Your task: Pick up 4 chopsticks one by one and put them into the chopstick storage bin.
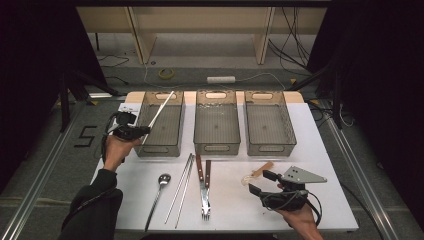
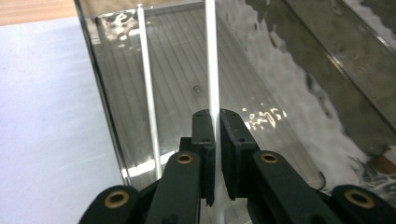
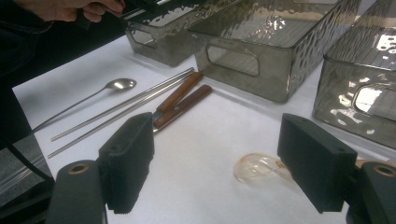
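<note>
Overhead, left gripper [image 2: 215, 122] clamps white chopstick [image 2: 211, 60] above left bin rim [image 2: 100, 79]; right gripper [image 3: 219, 163] open.

1. A white rectangular table [image 1: 320, 165] carries three smoky clear plastic bins [image 1: 217, 130] in a row.
2. Nearer lie a steel spoon [image 1: 159, 192], metal chopsticks [image 1: 182, 187], wooden-handled forks [image 1: 204, 187] and a clear plastic spoon [image 1: 255, 174].

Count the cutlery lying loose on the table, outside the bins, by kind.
Metal spoon: 1
Metal chopsticks: 2
Wood-handled forks: 2
Clear spoon: 1
Total: 6
</note>
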`<action>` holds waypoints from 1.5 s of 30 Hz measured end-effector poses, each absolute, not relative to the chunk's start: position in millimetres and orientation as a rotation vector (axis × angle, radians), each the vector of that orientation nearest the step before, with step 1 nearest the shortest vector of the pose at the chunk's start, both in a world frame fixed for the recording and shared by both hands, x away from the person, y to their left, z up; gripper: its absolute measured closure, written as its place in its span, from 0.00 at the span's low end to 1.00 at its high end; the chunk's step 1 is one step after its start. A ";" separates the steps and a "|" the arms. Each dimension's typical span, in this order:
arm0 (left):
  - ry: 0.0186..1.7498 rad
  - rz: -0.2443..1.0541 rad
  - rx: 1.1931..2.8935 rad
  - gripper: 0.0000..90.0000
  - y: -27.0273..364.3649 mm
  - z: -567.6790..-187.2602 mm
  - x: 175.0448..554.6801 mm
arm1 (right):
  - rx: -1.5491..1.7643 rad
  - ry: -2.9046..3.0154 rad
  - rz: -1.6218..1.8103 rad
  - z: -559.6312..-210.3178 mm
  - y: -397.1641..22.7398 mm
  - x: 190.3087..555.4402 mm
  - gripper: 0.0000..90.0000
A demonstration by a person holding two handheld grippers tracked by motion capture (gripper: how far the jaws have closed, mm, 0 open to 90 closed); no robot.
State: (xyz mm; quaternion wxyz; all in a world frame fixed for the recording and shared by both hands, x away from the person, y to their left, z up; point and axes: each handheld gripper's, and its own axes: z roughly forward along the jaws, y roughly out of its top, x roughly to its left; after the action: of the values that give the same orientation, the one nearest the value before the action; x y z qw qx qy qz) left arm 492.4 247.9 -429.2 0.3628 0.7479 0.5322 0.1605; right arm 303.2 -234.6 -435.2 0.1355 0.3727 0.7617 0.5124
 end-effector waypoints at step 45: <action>1.325 0.407 1.970 0.26 192.8 -398.5 403.9 | 1.064 2.200 1.480 -433.0 -235.5 301.3 0.31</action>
State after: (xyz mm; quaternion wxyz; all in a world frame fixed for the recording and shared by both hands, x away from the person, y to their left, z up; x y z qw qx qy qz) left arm 403.9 192.8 -398.5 0.3582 0.7637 0.5134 0.1578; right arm 301.3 -235.5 -433.0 0.1419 0.3686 0.7622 0.5129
